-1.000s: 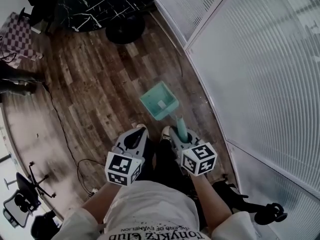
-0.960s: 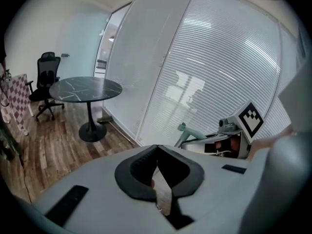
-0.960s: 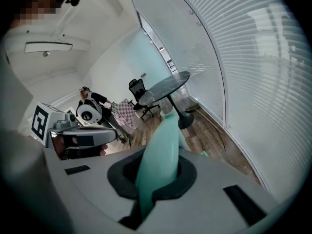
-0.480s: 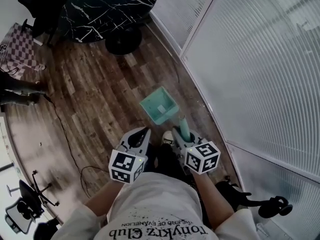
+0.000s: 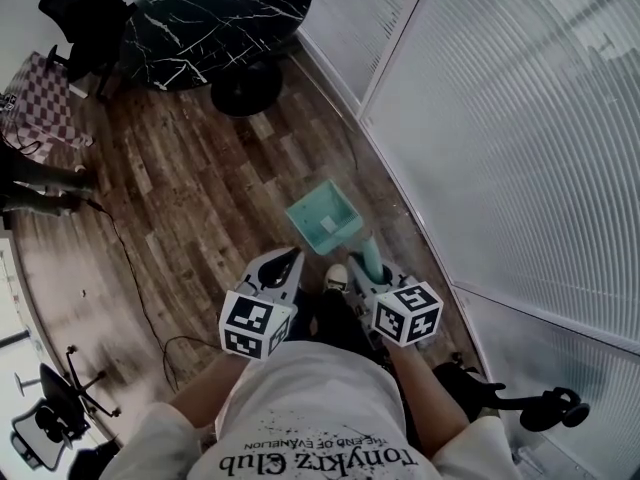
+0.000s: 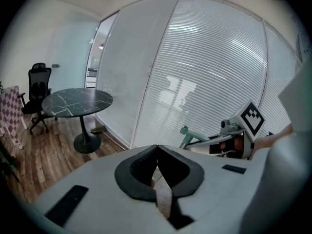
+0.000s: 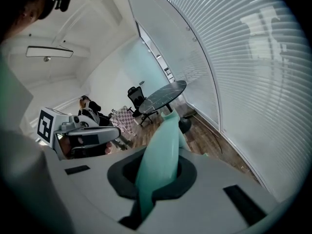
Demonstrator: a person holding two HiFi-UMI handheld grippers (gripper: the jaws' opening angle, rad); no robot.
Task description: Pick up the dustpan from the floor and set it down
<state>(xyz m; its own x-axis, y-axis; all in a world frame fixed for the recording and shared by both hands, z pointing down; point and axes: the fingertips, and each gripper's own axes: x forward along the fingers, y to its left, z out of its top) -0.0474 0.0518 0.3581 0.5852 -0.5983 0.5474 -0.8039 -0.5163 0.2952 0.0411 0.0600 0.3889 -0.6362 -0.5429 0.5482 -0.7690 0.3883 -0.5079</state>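
A teal dustpan (image 5: 325,214) hangs above the wooden floor, its pan pointing away from me. Its handle (image 5: 367,255) runs back into my right gripper (image 5: 372,276), which is shut on it. In the right gripper view the teal handle (image 7: 161,155) fills the space between the jaws and rises toward the far table. My left gripper (image 5: 285,261) is beside it on the left, shut with nothing held; in the left gripper view its jaws (image 6: 157,165) meet at the tips. The handle's end (image 6: 187,131) and the right gripper (image 6: 234,138) show at the right of that view.
A round black marble table (image 5: 215,13) on a pedestal stands ahead. White slatted blinds (image 5: 510,138) run along the right. A cable (image 5: 125,258) lies on the floor at left. A black office chair (image 6: 38,84) and a checkered bag (image 5: 45,88) sit near the table.
Both grippers have risen together, and the dustpan came up with the right one. The pan now sits a little further right in the head view.
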